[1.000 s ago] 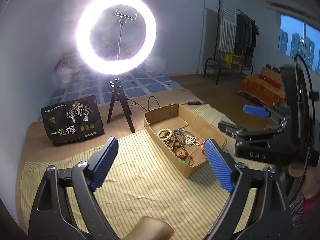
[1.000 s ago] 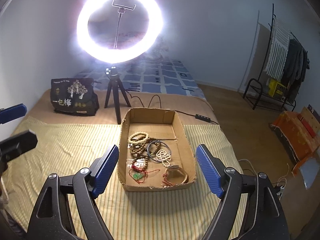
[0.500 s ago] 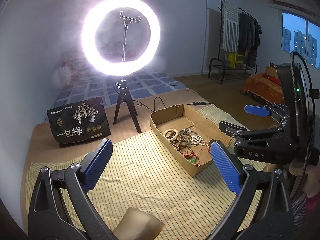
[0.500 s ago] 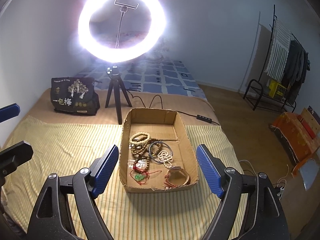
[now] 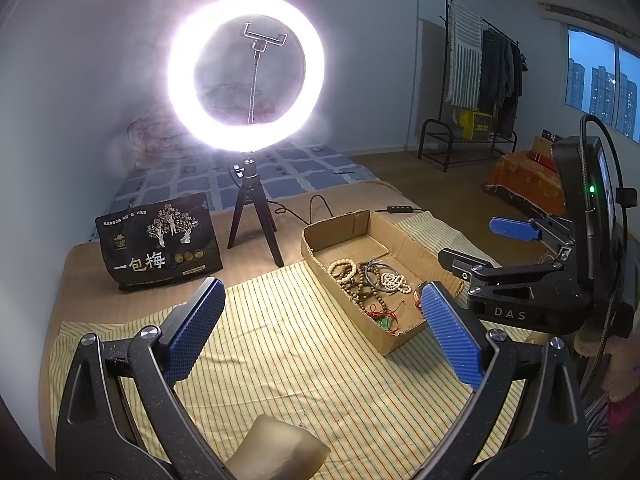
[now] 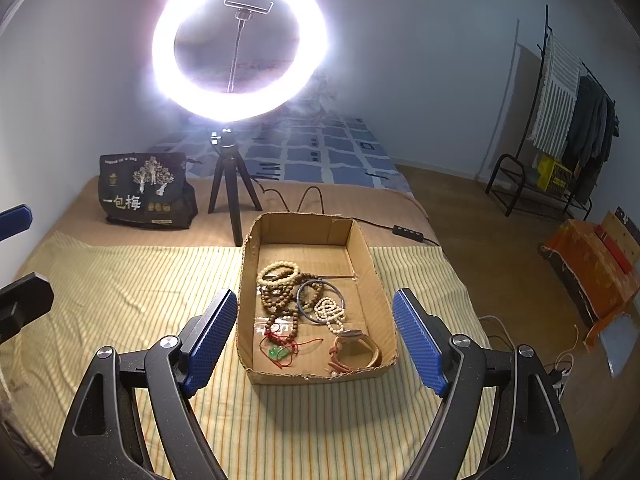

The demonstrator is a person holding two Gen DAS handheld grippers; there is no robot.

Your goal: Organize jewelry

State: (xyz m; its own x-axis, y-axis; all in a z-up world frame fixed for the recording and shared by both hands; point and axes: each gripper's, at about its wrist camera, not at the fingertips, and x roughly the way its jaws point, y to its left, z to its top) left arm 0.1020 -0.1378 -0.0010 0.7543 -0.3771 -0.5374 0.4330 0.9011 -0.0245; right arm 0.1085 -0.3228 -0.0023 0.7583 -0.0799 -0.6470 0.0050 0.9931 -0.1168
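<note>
We find the shallow brown cardboard box [image 6: 316,304] lying on the yellow striped cloth [image 6: 120,292] that covers the bed, toward the cloth's right edge and close to its far edge. Inside, toward the near end of the box, we count a pale cream bead bracelet [image 6: 279,272], dark brown wooden bead strands [image 6: 282,300], a thin blue bangle [image 6: 320,300], a small white pearl string [image 6: 330,312], a green pendant on red cord [image 6: 280,353] and a tan leather strap bracelet [image 6: 354,354] in the near right corner. The far end of the box floor is bare cardboard.

The right gripper [image 6: 316,340] hovers above the near end of the box, its blue-padded fingers [image 6: 210,338] spread wide to either side of the box walls, holding nothing. The left gripper [image 5: 320,336] hangs over the middle of the cloth, to the left of the box, likewise wide apart and holding nothing; a tan rounded object [image 5: 276,452] of uncertain kind shows at the bottom of its view.

Beyond the far edge of the cloth, on the brown bed cover, we note a lit white ring light on a black tripod [image 6: 236,40] and a black printed snack bag [image 6: 146,190] to its left.
</note>
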